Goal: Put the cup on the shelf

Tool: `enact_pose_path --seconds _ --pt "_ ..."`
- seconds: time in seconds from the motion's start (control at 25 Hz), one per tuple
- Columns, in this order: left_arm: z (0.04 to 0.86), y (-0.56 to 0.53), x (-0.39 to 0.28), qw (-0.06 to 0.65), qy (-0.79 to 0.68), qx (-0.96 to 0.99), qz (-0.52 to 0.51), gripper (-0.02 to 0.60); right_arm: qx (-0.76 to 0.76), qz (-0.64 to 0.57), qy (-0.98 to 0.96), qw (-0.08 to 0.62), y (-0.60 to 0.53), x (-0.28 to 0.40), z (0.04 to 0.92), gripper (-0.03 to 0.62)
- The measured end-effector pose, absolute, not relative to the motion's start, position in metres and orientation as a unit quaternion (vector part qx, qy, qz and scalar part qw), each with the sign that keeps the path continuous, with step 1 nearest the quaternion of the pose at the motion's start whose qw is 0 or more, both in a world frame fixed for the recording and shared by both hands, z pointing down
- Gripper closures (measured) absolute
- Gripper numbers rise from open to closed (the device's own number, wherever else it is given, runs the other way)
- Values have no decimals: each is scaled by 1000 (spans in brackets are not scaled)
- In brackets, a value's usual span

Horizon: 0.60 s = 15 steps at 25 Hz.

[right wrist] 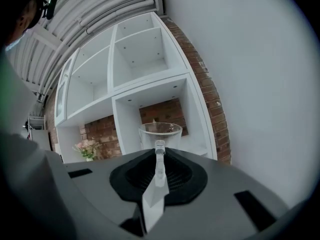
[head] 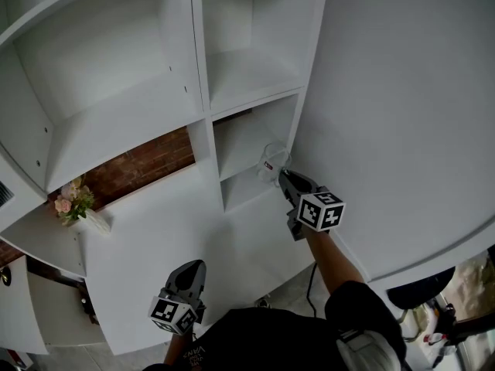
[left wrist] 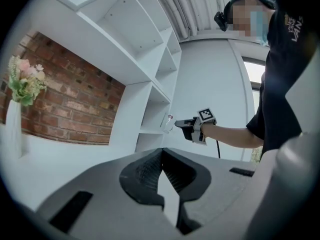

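The right gripper is clamped shut on the clear handle of the cup, which is held upright just ahead of the jaw tips. In the head view, the right gripper is seen at the right end of the shelf, with the cup at the open front of a small compartment in the shelf's right column. The cup is carried over the front edge of that compartment's board. Whether its base touches the board cannot be told. From the left gripper view, the same cup is seen at the shelf's front edge, with the right gripper behind it and a bare forearm stretched out away from the shelf.

The left gripper is closed, tips together, with nothing held between them. In the head view, the left gripper is kept low, well apart from the cup, in front of the shelf's lower white panel.

A brick wall is seen through the shelf's open back. A vase of flowers is placed on the shelf's left side, far from the cup.
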<state>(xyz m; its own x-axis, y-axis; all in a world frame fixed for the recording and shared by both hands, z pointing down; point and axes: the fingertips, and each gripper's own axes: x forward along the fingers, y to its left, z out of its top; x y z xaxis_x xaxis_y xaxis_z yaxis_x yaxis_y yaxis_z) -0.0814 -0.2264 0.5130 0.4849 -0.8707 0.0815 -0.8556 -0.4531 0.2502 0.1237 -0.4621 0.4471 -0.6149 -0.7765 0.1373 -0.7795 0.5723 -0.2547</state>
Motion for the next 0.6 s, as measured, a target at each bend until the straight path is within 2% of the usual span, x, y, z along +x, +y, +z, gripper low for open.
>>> enact_pose_path --seconds 0.6 --pt "509 -239 -84 126 -519 845 -22 574 449 81 -886 85 -525 108 453 553"
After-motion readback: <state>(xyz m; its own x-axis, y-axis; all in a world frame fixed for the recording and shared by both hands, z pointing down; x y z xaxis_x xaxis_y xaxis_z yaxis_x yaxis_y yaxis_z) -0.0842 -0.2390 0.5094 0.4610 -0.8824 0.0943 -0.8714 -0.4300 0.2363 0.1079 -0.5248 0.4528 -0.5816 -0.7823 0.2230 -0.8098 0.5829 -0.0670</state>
